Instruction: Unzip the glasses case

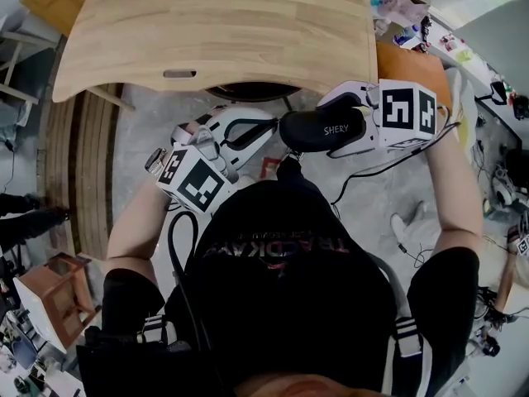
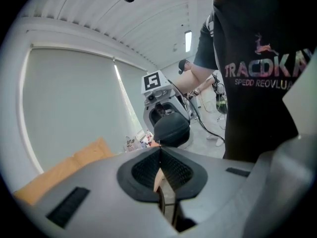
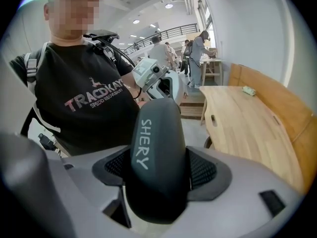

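The right tool (image 3: 159,150) is clamped across the black glasses case (image 1: 324,129), which sticks out lengthwise from between its pads. It is held in the air in front of the person's chest, with the wooden tabletop (image 1: 223,31) beyond both tools. The left tool (image 2: 159,151) has its jaws pressed together, tips right at the case's near end; whether they pinch the zip pull cannot be made out.

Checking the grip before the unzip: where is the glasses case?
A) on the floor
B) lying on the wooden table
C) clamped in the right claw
C: the right gripper view shows the glasses case squeezed between the pads of the right claw.
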`<state>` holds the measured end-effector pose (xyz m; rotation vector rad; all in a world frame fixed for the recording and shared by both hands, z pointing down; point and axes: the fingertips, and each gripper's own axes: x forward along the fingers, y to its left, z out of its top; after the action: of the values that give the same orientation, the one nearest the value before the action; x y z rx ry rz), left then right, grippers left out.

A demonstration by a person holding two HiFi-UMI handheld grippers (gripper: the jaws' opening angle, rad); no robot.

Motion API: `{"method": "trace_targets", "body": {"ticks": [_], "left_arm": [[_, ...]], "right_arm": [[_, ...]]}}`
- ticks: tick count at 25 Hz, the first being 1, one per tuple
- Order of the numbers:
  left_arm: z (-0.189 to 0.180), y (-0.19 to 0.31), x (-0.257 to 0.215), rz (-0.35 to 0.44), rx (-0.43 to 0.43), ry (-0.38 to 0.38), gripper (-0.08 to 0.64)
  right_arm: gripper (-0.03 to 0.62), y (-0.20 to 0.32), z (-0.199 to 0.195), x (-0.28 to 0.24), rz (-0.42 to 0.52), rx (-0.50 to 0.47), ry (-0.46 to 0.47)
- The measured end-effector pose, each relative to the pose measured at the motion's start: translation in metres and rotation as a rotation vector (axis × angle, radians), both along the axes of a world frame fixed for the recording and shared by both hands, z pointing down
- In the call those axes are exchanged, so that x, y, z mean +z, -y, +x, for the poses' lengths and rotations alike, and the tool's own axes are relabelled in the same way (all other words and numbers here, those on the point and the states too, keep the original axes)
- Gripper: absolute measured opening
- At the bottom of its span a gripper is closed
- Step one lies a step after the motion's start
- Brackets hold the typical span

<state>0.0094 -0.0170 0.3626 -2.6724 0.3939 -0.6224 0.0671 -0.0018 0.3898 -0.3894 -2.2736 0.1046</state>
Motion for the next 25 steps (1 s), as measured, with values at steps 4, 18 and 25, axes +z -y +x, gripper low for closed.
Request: {"method": "trace_targets", "body": {"ticks": [4,18,25], "left_arm": [[-0.004,-0.001,-0.009,-0.077,0.007,-0.066,0.012],[-0.016,-0.019,-0.054,-0.34,0.087,-0.479,0.014],[-0.017,-0.011,-0.047,-0.312,0.02,-0.441,0.012]], "right_arm": [[0.353,0.0,-0.003,-0.004,-0.025,-0.003,0.022],[0.353,-0.019,-0.013,-0.035,-0.166,-0.079,0.137],[0.353,-0.009,-0.013,-0.026,-0.11,-0.029,0.129]]}}
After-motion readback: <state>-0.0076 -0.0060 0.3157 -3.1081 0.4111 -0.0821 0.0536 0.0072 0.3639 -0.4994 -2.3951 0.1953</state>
